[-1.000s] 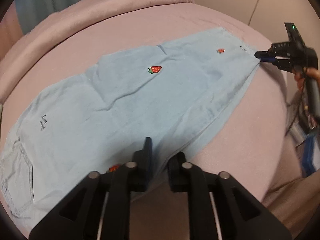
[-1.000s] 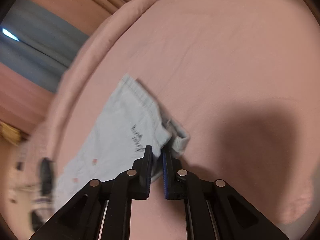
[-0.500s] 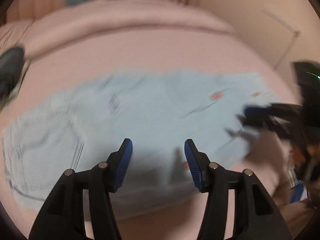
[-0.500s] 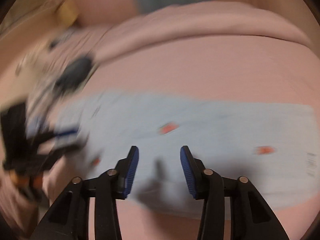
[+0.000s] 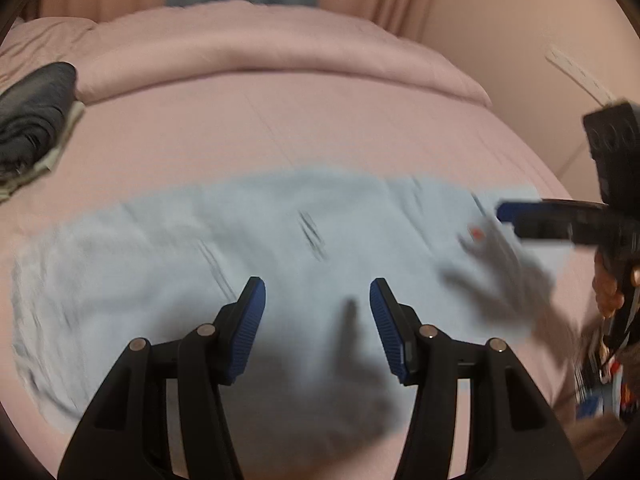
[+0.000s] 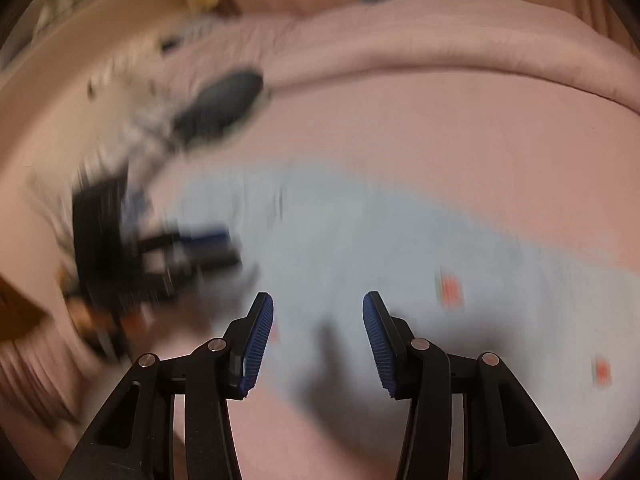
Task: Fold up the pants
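Light blue pants (image 5: 224, 264) with small red strawberry marks lie flat across the pink bed; they also show in the right wrist view (image 6: 400, 264). Both views are motion-blurred. My left gripper (image 5: 317, 320) is open and empty, above the pants' near edge. My right gripper (image 6: 318, 332) is open and empty, also above the near edge. The right gripper shows at the right of the left wrist view (image 5: 520, 220), over the leg end. The left gripper shows blurred at the left of the right wrist view (image 6: 208, 248).
A pink bed (image 5: 320, 132) with a rolled pink duvet (image 5: 260, 52) along its far side. A dark folded garment (image 5: 32, 116) lies at the far left, also blurred in the right wrist view (image 6: 220, 104). A wall stands on the right.
Both grippers were shut on the pants' edges a second ago; both have let go, opened and swung to face the pants from the near side. The pants now lie flat.
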`<act>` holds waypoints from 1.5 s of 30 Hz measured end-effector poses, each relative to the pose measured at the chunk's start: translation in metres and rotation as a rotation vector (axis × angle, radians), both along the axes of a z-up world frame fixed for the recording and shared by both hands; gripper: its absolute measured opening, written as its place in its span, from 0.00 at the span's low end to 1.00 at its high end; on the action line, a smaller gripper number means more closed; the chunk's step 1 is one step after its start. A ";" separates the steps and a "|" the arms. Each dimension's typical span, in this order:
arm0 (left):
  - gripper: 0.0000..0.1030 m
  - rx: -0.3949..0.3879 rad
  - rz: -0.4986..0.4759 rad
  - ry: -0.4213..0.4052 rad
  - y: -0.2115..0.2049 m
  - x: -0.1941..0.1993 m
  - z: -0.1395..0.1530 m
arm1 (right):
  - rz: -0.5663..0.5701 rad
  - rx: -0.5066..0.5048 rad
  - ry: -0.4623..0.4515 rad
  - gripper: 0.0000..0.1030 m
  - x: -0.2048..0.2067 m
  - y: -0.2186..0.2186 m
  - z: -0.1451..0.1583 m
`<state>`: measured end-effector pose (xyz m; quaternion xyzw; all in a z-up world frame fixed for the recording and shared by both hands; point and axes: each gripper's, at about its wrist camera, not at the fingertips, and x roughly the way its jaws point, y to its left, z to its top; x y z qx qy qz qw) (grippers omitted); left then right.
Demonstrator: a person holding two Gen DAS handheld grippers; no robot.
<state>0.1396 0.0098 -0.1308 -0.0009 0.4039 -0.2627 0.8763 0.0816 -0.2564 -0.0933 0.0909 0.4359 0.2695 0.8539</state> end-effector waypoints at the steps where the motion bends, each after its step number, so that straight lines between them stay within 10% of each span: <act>1: 0.53 -0.005 0.022 -0.004 0.003 0.006 0.001 | -0.007 0.047 -0.001 0.47 0.018 0.002 0.003; 12: 0.49 0.067 0.062 0.030 0.015 0.011 -0.033 | 0.022 0.238 0.355 0.33 0.143 0.040 -0.053; 18: 0.48 0.080 0.045 0.008 0.008 0.013 -0.049 | 0.249 0.177 0.410 0.29 0.096 0.074 -0.057; 24: 0.48 0.076 0.046 0.004 0.009 0.018 -0.049 | 0.173 0.293 0.466 0.30 0.099 0.070 -0.071; 31: 0.48 0.069 0.038 -0.003 0.008 0.012 -0.051 | 0.174 0.348 0.479 0.29 0.125 0.099 -0.072; 34: 0.47 0.067 0.030 -0.006 0.009 0.011 -0.052 | 0.206 0.329 0.365 0.10 0.129 0.096 -0.049; 45: 0.47 0.078 0.042 0.012 0.011 0.014 -0.049 | -0.031 0.034 0.246 0.09 0.161 0.086 -0.058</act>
